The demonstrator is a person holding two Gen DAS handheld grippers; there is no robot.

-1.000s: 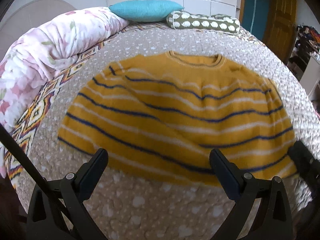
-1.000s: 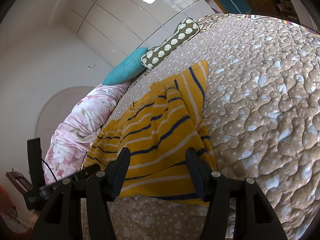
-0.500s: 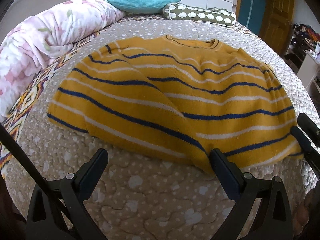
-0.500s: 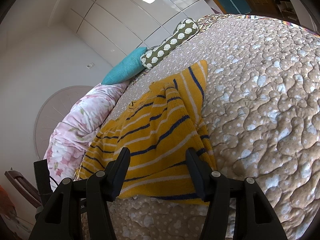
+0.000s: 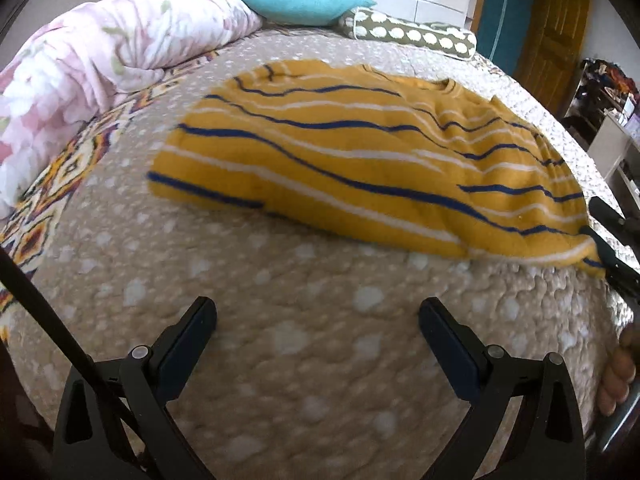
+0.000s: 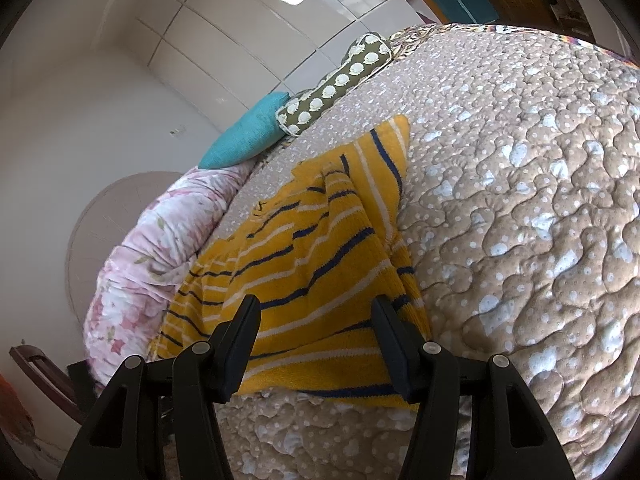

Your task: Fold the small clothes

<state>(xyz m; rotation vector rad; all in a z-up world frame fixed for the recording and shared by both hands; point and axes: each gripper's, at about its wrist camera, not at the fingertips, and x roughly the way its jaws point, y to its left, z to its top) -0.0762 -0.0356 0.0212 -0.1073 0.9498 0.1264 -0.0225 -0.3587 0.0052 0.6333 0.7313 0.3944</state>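
Note:
A yellow sweater [image 5: 360,160] with blue and white stripes lies on the quilted bed, neck hole toward the pillows. It also shows in the right wrist view [image 6: 304,280]. My left gripper [image 5: 316,320] is open and empty over bare quilt, short of the sweater's near hem. My right gripper [image 6: 316,320] is open, its jaws standing either side of the sweater's near hem corner. In the left wrist view the right gripper's fingers [image 5: 608,248] sit at the sweater's right hem corner.
The beige quilted bedspread [image 5: 300,360] covers the bed. A rolled pink floral duvet [image 5: 100,52] lies along the left. A teal pillow [image 5: 300,0] and a green patterned bolster [image 5: 408,32] sit at the head. A wooden door [image 5: 552,40] and shelves stand at right.
My left gripper has drawn back and swung left, off the sweater's hem; the sweater now lies farther ahead and right. The right gripper has barely moved.

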